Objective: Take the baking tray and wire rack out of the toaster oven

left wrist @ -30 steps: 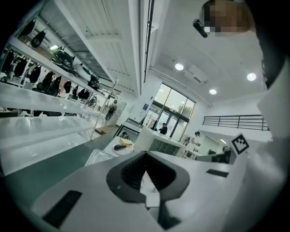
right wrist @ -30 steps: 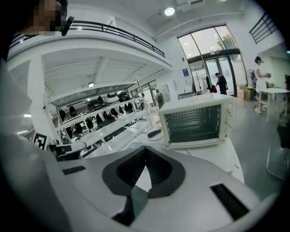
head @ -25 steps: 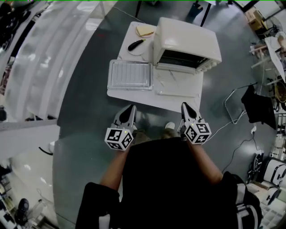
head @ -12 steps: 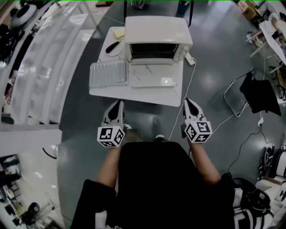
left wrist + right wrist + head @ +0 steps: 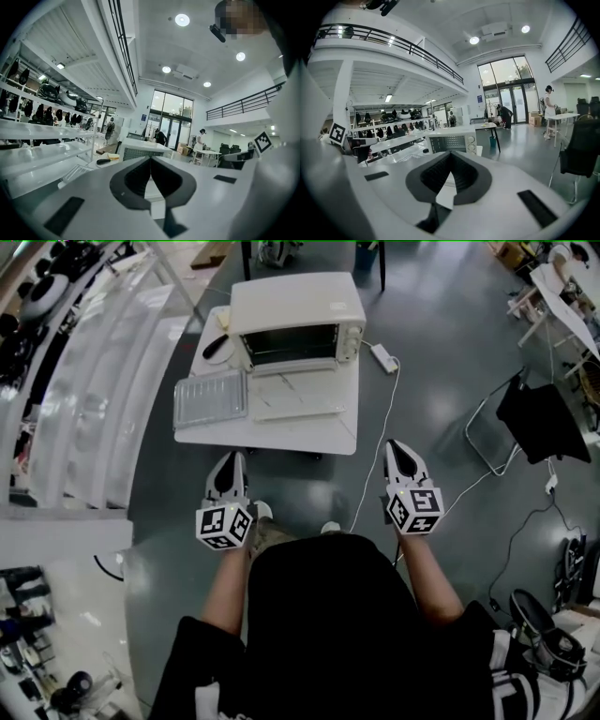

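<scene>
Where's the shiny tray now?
In the head view, the tray sits at the left of the white table, beside the open door of the toaster oven.

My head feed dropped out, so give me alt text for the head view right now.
A person stands short of a white table, left gripper and right gripper shut, empty, pointing toward it. On the table sit a toaster oven with its door open and a tray left of the door.

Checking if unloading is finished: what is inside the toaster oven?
The toaster oven has its door folded down. Its roof covers most of the cavity from above; what shows is too small to tell any rack. A ridged tray lies on the table beside the door.
</scene>
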Available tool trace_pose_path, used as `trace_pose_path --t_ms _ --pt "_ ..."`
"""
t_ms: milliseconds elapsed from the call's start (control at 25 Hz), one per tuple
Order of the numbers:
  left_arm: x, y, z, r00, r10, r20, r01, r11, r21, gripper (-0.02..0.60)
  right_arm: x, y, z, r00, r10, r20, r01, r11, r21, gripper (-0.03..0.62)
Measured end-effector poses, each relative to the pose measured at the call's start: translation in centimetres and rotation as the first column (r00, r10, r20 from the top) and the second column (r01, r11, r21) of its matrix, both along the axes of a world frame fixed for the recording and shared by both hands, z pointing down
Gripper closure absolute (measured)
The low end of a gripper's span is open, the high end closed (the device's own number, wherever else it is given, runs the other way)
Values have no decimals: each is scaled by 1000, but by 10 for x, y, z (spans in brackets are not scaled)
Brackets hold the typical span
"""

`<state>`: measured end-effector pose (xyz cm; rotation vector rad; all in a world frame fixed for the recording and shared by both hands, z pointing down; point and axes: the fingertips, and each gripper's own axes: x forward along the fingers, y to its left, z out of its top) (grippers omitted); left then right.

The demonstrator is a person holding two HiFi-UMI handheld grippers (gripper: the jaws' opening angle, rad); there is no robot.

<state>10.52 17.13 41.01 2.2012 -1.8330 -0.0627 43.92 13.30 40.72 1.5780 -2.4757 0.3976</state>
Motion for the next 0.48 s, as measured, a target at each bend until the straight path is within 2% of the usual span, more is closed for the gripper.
trace_pose_path --t_ms 480 --pt "24 13 4 1000 -3 26 3 1000 5 561 13 15 14 998 -50 -29 49 999 -11 571"
